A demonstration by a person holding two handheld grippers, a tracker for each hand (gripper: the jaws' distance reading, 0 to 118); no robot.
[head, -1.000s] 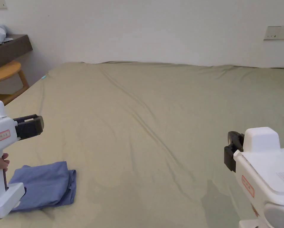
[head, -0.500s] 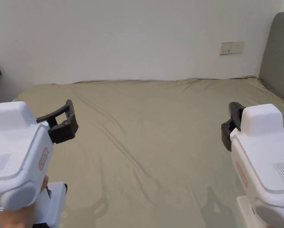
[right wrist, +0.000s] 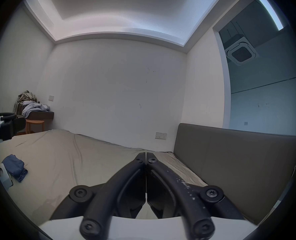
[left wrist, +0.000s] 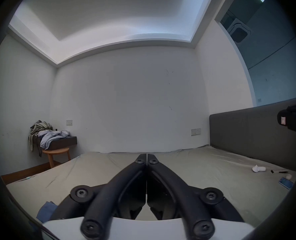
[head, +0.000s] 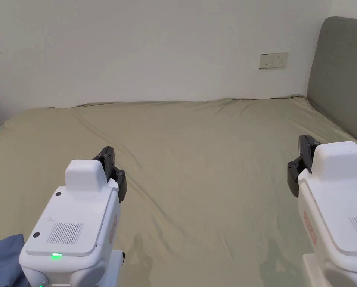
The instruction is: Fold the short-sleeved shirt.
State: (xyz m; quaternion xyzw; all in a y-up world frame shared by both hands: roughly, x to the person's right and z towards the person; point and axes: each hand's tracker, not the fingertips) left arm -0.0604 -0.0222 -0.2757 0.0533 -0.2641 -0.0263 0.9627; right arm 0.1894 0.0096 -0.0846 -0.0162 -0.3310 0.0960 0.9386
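The blue short-sleeved shirt [head: 2, 258] lies folded on the olive bed sheet [head: 204, 149] at the near left; it also shows as a small blue bundle [right wrist: 15, 167] in the right gripper view and a blue corner [left wrist: 45, 210] in the left gripper view. My left gripper [head: 108, 160] hovers above the sheet, right of the shirt, jaws pressed together and empty [left wrist: 146, 155]. My right gripper [head: 303, 149] is held over the bed's right side, also shut with nothing in it [right wrist: 145, 158].
A grey headboard [head: 342, 74] borders the bed on the right. A wooden stool [left wrist: 58, 154] and a dark shelf with piled clothes [left wrist: 46, 136] stand in the far left corner. Small white and dark items [left wrist: 259, 169] lie on the sheet near the headboard.
The head camera has panned right, so the folded shirt slid to the lower-left corner. My left gripper swung from the left edge toward the middle and its jaws came together.
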